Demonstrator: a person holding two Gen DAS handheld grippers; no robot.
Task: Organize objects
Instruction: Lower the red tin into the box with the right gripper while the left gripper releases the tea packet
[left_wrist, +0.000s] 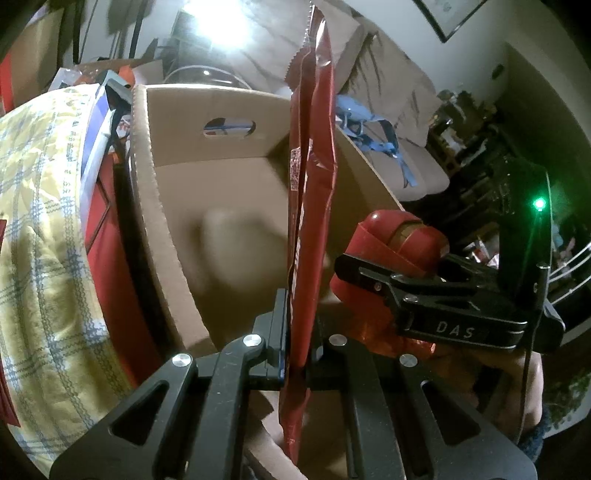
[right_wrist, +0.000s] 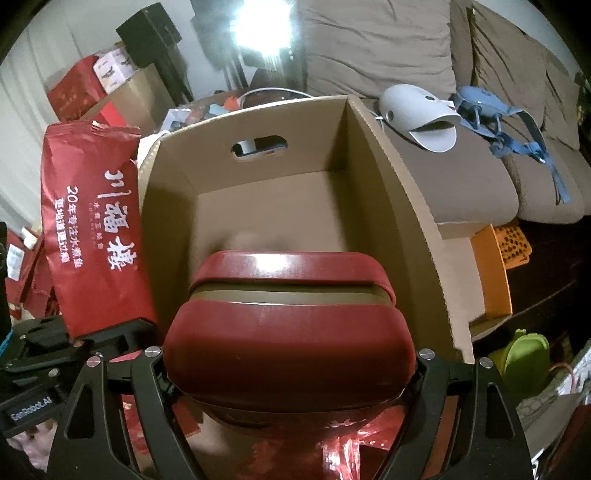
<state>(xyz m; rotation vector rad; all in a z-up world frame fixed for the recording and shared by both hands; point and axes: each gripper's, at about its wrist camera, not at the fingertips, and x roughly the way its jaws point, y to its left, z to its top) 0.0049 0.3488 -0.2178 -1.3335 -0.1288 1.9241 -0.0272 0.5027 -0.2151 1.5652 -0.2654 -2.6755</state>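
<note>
My left gripper (left_wrist: 295, 354) is shut on a flat red foil packet (left_wrist: 312, 192), held upright and edge-on at the near rim of an open cardboard box (left_wrist: 155, 206). In the right wrist view the packet (right_wrist: 96, 229) shows white Chinese writing, left of the box (right_wrist: 406, 206). My right gripper (right_wrist: 291, 373) is shut on a rounded red and gold container (right_wrist: 288, 332), held over the box's near edge. That container (left_wrist: 391, 251) and the right gripper (left_wrist: 461, 306) show at the right of the left wrist view. The box looks empty inside.
A yellow plaid cloth bundle (left_wrist: 40, 258) and red boxes (right_wrist: 77, 88) crowd the left. A beige sofa (right_wrist: 480, 177) on the right carries a white device (right_wrist: 417, 110) and blue straps (right_wrist: 509, 125). An orange crate (right_wrist: 498, 266) and a green item (right_wrist: 524, 354) sit lower right.
</note>
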